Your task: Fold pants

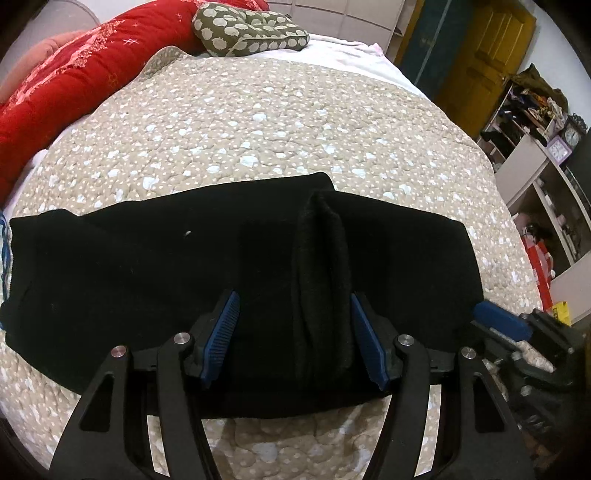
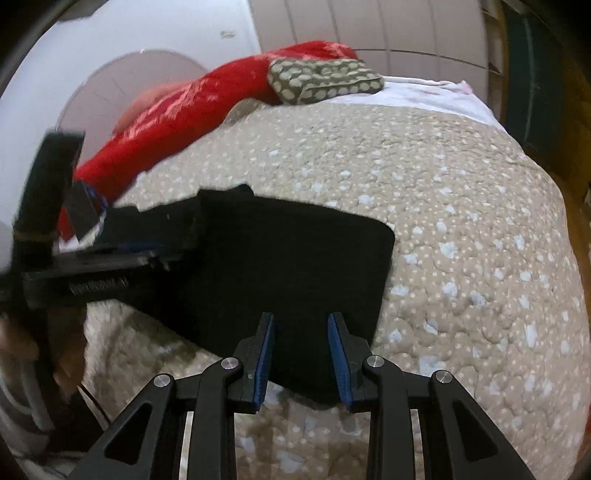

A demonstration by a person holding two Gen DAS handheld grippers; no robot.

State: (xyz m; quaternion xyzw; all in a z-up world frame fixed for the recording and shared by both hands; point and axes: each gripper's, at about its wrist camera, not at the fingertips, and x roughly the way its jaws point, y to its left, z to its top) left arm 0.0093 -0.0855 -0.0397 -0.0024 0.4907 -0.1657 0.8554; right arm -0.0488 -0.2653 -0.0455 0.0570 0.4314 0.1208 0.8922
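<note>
Here the black pants (image 1: 236,280) lie folded flat across our dotted beige quilt (image 1: 258,122). We hold our left gripper (image 1: 293,339) over their near edge, jaws apart; our right gripper (image 2: 301,360) likewise gapes above a corner, gripping nothing. Beyond sit a red blanket (image 1: 55,96) and pillow (image 1: 247,29).

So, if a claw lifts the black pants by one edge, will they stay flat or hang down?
The black pants would probably sag: the cloth looks soft and has a raised wrinkle near the left claw. They seem thick, lying in layers, so likely somewhat heavy. The quilt looks textured, so a push by the right claw may bunch them.
</note>
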